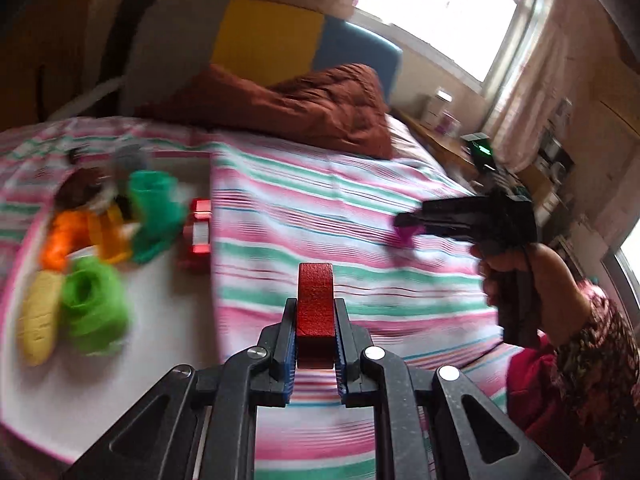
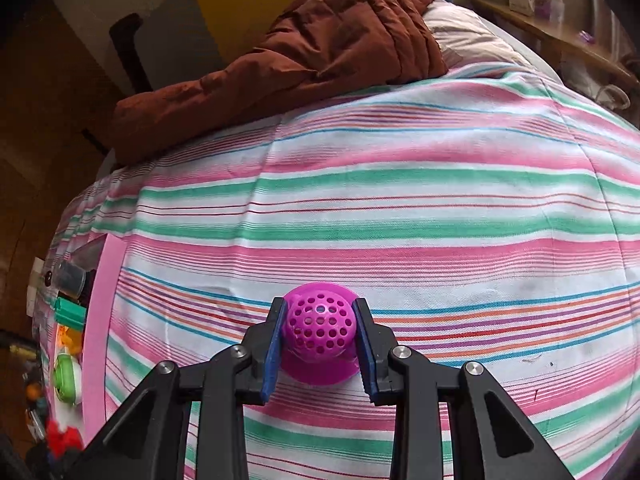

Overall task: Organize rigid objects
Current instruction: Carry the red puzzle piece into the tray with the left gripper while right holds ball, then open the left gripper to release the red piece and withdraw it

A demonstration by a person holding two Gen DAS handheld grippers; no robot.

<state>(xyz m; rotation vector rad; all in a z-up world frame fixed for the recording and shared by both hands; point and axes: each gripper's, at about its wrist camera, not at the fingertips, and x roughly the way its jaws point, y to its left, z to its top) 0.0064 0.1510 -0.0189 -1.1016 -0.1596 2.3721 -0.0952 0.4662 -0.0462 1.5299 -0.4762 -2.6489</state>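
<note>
My left gripper [image 1: 316, 320] is shut on a red block [image 1: 315, 312] and holds it above the striped bedsheet [image 1: 320, 208]. My right gripper [image 2: 320, 336] is shut on a magenta perforated strainer [image 2: 318, 328] just over the sheet; it also shows in the left wrist view [image 1: 404, 226], held at the right. A white tray with a pink rim [image 1: 168, 320] lies at the left, holding green [image 1: 94, 300], orange [image 1: 64, 240], yellow [image 1: 38, 328] and red [image 1: 198, 232] toys.
A brown quilt [image 1: 288, 104] is bunched at the head of the bed. A wooden side table [image 1: 444, 136] with boxes stands past the bed's right edge. The tray's pink rim [image 2: 94, 320] shows at the far left of the right wrist view.
</note>
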